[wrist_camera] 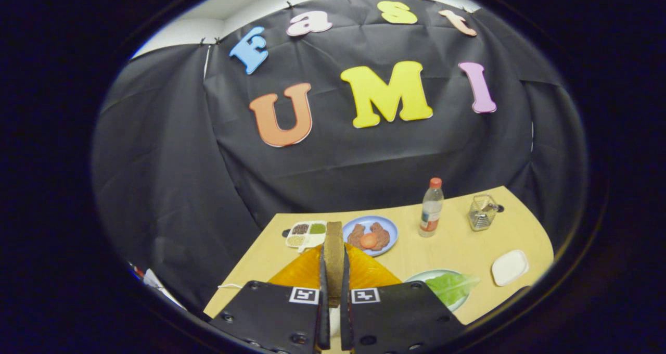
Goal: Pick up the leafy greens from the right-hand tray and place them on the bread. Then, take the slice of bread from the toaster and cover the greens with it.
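Note:
My gripper point(334, 260) is shut on a brown slice of bread point(333, 237), which stands on edge between the two fingers and pokes out past their tips. Right under it an orange toaster point(302, 273) spreads out to both sides of the fingers. To the right of the fingers lie the leafy greens point(453, 286) on a pale round plate point(424, 277) near the table's front edge. I cannot tell whether bread lies under the greens.
Beyond the fingers are a white compartment tray of seeds point(307, 234) and a blue plate point(387, 228) holding brown pieces and an orange slice. Further right stand a red-capped bottle point(431, 208), a small metal grater point(483, 213) and a white dish point(510, 267). The wooden table point(458, 244) ends at the right.

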A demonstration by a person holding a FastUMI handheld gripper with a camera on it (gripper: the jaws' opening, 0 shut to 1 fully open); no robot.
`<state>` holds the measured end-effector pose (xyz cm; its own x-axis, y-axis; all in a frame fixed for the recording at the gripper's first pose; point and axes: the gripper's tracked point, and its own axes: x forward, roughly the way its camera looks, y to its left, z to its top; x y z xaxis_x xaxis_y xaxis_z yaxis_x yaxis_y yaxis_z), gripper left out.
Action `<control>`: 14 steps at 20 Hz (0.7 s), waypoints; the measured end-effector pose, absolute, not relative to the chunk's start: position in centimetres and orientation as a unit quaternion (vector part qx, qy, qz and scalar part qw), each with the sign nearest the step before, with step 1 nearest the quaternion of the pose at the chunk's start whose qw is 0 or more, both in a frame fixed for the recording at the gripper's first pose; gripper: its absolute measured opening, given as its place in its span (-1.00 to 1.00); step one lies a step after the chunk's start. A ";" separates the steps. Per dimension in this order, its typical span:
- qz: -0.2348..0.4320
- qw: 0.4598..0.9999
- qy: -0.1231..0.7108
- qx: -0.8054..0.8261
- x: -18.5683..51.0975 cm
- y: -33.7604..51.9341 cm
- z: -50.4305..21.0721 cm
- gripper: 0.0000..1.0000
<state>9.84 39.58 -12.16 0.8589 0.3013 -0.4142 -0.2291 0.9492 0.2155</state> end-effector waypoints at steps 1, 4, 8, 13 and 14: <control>0.129 0.964 0.221 0.075 10.2 37.7 -11.9 -0.84; 0.101 0.969 0.221 0.052 10.9 32.1 -13.2 -0.85; 0.078 0.963 0.255 0.041 11.9 27.5 -18.8 -0.85; 0.100 0.946 0.304 0.060 12.1 28.0 -26.1 -0.85; 0.107 0.941 0.314 0.070 12.1 28.4 -27.3 -0.85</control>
<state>12.08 28.37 -27.29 0.7800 0.2464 -0.5752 -0.1580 0.9670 0.2000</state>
